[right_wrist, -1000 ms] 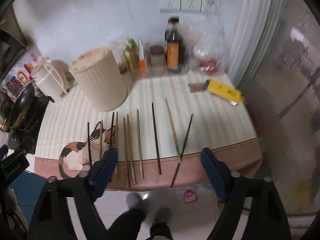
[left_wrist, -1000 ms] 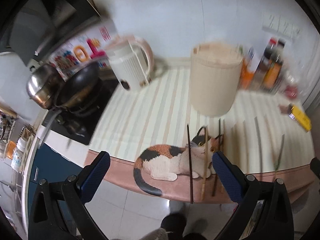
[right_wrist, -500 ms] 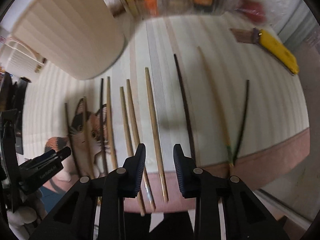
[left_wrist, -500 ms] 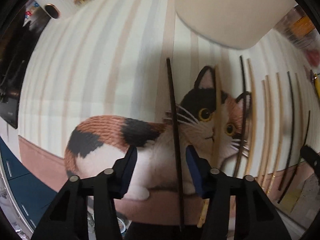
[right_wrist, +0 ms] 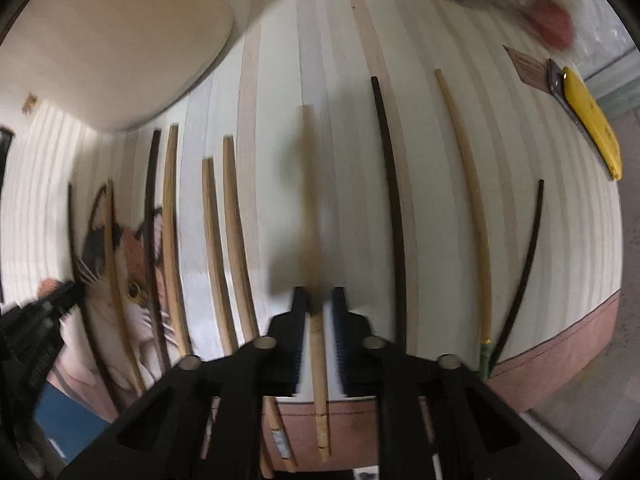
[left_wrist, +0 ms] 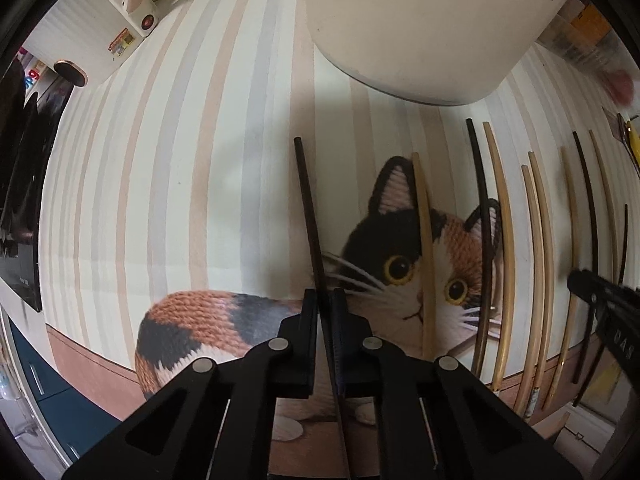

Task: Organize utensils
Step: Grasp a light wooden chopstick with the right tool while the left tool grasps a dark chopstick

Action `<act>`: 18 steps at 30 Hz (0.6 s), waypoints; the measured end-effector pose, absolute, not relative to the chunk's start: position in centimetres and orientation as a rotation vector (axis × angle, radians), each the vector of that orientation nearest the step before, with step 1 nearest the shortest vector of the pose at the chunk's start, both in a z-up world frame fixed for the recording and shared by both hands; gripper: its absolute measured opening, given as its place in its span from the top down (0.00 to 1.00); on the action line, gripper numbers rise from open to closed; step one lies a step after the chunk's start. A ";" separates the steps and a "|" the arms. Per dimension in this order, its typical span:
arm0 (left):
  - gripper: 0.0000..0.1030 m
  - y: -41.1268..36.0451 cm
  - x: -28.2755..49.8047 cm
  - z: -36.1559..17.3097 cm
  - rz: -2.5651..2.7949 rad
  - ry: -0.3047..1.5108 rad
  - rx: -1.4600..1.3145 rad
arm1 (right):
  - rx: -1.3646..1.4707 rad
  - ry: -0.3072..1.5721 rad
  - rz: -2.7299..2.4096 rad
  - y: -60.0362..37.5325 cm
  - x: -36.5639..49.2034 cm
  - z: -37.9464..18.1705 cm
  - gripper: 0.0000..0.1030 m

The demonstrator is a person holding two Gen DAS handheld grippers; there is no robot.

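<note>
Left gripper fingers pinched on a dark chopstick, leftmost of the row, lying over the cat print on the striped cloth. Right gripper fingers pinched on a tan chopstick, mid-row and blurred. Right view count: ten chopsticks in all, four dark, six tan, side by side. One cream bin behind the row. One yellow knife far right.
</note>
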State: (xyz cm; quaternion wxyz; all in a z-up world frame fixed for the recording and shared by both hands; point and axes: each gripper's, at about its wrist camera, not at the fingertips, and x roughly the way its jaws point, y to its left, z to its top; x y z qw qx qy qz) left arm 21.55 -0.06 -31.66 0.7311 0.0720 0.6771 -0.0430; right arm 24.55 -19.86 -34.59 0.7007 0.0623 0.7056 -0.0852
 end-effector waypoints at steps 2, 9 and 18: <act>0.96 0.2 21.3 -31.7 -0.098 1.489 0.161 | 0.137 1.595 -0.184 -19.4 23.9 -34.7 0.93; 0.95 1.8 20.9 -31.0 -0.128 1.498 0.143 | 0.130 1.640 -0.194 -18.1 21.9 -35.3 0.93; 0.94 2.5 23.8 -31.1 -0.180 1.518 0.165 | 0.163 1.647 -0.270 -18.4 22.5 -36.0 0.91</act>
